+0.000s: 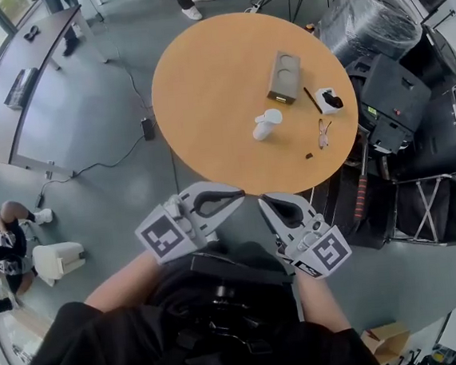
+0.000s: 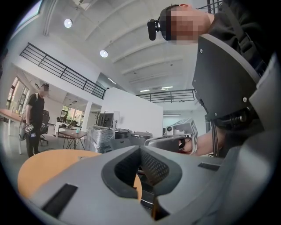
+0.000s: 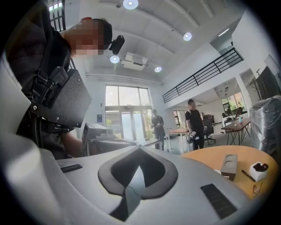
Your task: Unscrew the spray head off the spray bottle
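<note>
Two grippers are in the head view, both short of the near edge of the round table (image 1: 210, 75) and above the floor, not the tabletop.

1. Left gripper (image 1: 238, 194): the jaws are fully closed, tip against tip, with nothing between them. The left gripper view confirms this (image 2: 140, 147). The tips are just beside the table's near edge.
2. Right gripper (image 1: 264, 205): the jaws are fully closed and empty, as the right gripper view confirms (image 3: 139, 147). It is a little further back from the near edge than the left one.
3. Spray bottle (image 1: 266, 124): a white bottle on the tabletop, near the middle and slightly toward the near edge. It is well apart from both grippers and touched by neither. Whether it stands or lies cannot be told from this steep angle.
4. Other items on the table:
   - a grey-brown box (image 1: 284, 77) beyond the bottle, toward the far edge;
   - a small white holder (image 1: 330, 100) with a dark item in it, at the right edge;
   - a dark pen (image 1: 313, 100) just beside that holder;
   - a pair of glasses (image 1: 323, 133) near the right edge.
</note>
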The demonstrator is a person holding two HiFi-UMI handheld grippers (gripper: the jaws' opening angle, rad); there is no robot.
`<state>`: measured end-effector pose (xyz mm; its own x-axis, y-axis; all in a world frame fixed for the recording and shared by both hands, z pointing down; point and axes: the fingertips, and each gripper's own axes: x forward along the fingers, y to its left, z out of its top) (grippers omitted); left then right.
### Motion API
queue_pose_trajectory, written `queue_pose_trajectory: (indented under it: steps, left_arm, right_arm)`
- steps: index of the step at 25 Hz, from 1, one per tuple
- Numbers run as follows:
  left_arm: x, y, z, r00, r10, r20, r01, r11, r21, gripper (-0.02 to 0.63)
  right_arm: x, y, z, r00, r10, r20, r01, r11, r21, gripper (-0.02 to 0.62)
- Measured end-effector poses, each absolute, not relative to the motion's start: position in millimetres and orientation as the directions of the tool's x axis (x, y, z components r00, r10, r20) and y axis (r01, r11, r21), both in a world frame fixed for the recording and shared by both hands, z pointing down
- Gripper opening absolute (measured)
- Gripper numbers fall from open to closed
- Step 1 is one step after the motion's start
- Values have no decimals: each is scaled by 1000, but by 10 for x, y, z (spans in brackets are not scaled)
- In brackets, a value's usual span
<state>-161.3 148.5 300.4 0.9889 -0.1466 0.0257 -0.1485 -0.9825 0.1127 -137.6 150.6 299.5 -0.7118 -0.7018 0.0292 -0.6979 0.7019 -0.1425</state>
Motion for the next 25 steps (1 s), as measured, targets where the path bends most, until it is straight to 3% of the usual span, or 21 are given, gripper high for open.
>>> queue_pose_trajectory:
  steps: [11,25]
  left_arm:
    - [-1466,1222,3158,987,-155,38,-158,-979,127,5]
    - [-520,674,3056,978,-206,34,-208,-972,107,5]
  right_arm:
    - [-1185,1249,3113,-708,-706,30,-702,697,-146,-2]
    - [-257,624,3029,-759,-651,-8,-644,752,-137,-2]
